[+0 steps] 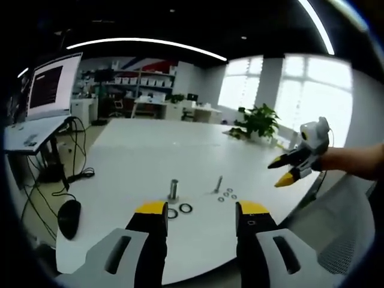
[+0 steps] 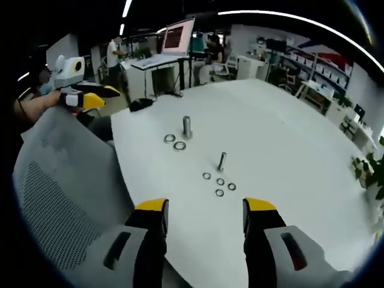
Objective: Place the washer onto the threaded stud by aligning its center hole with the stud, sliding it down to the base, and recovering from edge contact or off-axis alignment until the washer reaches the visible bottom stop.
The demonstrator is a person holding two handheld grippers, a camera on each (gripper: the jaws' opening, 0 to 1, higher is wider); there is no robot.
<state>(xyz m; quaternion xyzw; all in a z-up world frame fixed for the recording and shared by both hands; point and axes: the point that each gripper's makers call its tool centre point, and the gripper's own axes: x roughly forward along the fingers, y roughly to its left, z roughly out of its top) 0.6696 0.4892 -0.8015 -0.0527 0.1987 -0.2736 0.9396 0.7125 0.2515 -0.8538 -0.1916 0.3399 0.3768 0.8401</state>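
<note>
Both claws, the left gripper (image 1: 200, 211) and the right gripper (image 2: 206, 207), are held spread wide with nothing between them. Small washers (image 2: 219, 182) are laid flat beside the thin threaded stud (image 2: 221, 161) on the white table (image 2: 288, 150). Being light, hard and slippery, one is best pinched by its edges.

No legible text, label, brand, number or sign in either view. The monitor (image 1: 53, 84) in the left gripper view shows a dark window with rows of characters, too small and blurred to read. The same monitor (image 2: 178, 33) in the right gripper view shows reddish lines on a pale screen, also unreadable. Bins on the shelf (image 1: 144, 78) carry no markings that can be made out.
</note>
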